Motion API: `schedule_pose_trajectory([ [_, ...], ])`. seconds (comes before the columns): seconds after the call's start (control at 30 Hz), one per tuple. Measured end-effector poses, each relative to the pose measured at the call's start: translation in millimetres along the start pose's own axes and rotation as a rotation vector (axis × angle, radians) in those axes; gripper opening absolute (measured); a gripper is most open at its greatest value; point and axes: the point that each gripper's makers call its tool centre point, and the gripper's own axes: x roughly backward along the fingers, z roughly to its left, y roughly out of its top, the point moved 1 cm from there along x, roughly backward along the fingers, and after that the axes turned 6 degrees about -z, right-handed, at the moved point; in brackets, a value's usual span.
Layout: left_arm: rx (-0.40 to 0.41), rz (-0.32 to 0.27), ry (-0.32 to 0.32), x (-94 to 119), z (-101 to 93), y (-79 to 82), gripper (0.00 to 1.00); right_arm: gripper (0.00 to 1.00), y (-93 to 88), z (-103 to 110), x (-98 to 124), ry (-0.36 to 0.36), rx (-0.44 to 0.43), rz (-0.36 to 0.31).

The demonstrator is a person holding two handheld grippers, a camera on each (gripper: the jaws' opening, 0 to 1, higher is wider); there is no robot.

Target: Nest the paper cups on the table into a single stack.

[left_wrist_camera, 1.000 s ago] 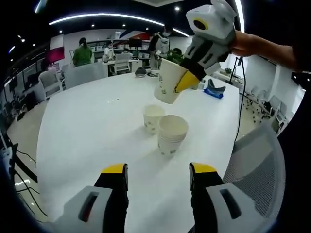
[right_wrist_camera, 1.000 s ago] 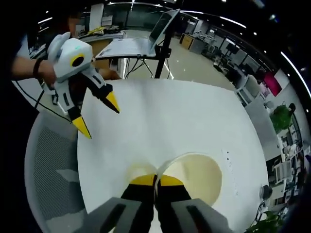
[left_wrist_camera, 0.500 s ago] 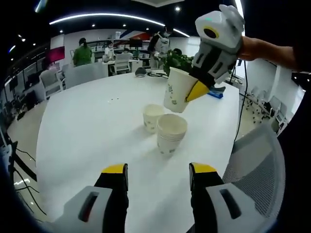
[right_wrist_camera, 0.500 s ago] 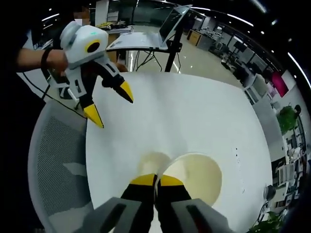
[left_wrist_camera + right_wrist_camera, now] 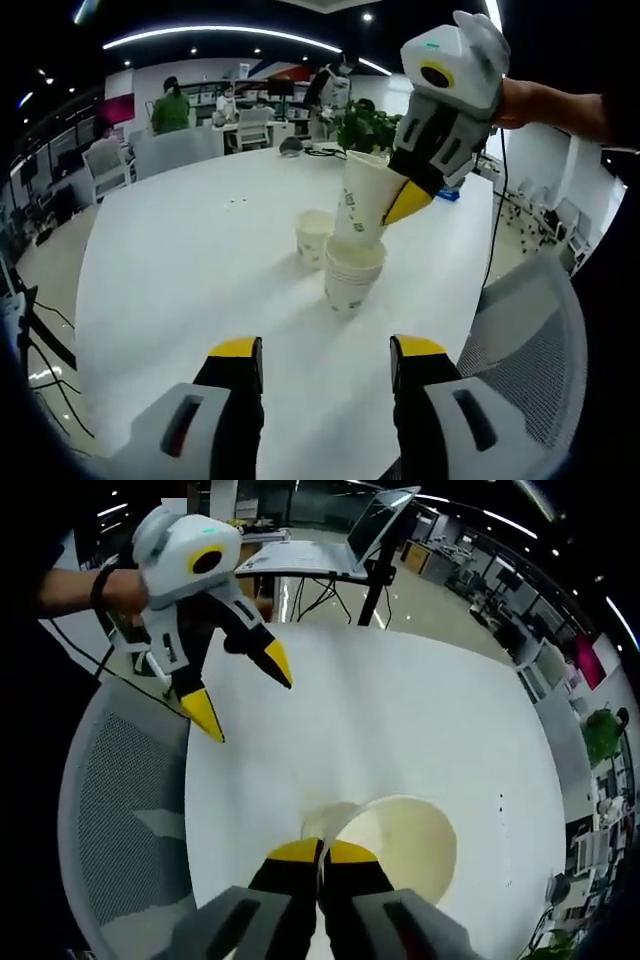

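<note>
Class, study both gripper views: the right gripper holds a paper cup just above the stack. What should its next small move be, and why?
Probably lower it straight down. The right gripper pinches the held cup by its rim, and its base already meets the mouth of the stack but sits tilted and high. Easing it upright and down should seat it. The left gripper is open and idle; a lone cup waits beside.

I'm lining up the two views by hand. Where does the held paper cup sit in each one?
Left gripper view: the held paper cup is right of centre, upper half, pinched at its rim by the right gripper, its base going into the stack of cups.
Right gripper view: held paper cup sits low centre, mouth toward the camera, rim between the shut jaws.
Shared landmark: the white table.
</note>
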Motion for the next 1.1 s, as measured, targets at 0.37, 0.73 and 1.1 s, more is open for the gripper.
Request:
schedule_pose_trajectory([
  [0.37,-0.012,0.001,-0.006,0.2,-3.6,0.0,0.54,0.00,-8.3,6.3,-16.9,0.039,0.004,0.043],
  [0.73,0.008,-0.010,-0.007,-1.0,-5.5,1.5,0.54,0.00,-20.7,10.4,-42.2,0.066,-0.003,0.083],
  [1.1,0.006,-0.017,0.011,-1.2,0.9,5.6,0.53,0.00,-20.1,7.6,-47.6,0.071,-0.022,0.078],
])
